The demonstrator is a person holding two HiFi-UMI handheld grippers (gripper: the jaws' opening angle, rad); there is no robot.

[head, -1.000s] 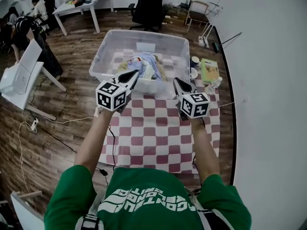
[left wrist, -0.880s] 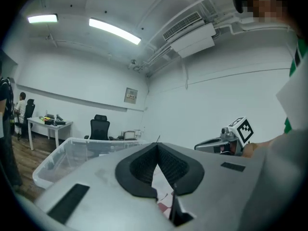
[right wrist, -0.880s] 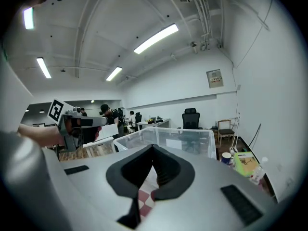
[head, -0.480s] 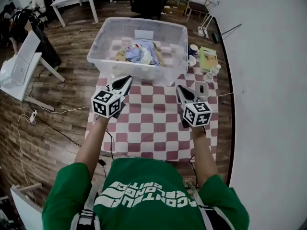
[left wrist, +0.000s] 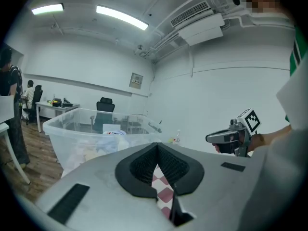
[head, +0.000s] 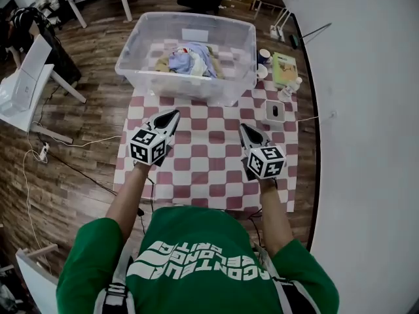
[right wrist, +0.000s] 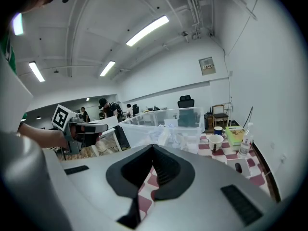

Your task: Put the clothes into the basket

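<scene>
- State of task item: the clothes [head: 190, 59] lie in a heap inside the clear plastic basket [head: 150, 82], which stands at the far end of the table [head: 203, 169]. No garment shows on the checkered cloth in front of the basket.
- Left hand-held gripper [head: 171, 115]: jaws fully together, nothing between them. Only checkered cloth shows through the gap below the pads.
- Right hand-held gripper [head: 243, 127]: jaws likewise pressed together, with nothing held.
- Step in hand (judged): the load appears to be placed, so what remains is a check and a neutral hold clear of the basket.
- Procedure for doing this step well:
  - Inspect the cloth, the table edges and the floor beside the table for any garment left out. The frames show none.
  - Confirm that no sleeve or hem hangs over the basket rim. From the head view the heap sits within the walls.
  - Hold both sets of jaws shut and level, clear of the basket's front wall.
  - Route any right-side motion away from the mug [head: 261, 71], the green book [head: 283, 69] and the bottle [head: 288, 90], which stand just beside the basket.
- Arm pose: both forearms reach forward from the torso, roughly parallel. The two hand-held grippers hang above the near half of the table, well apart from each other. Their tips aim at the basket and angle slightly inward, and they stop short of it.
</scene>
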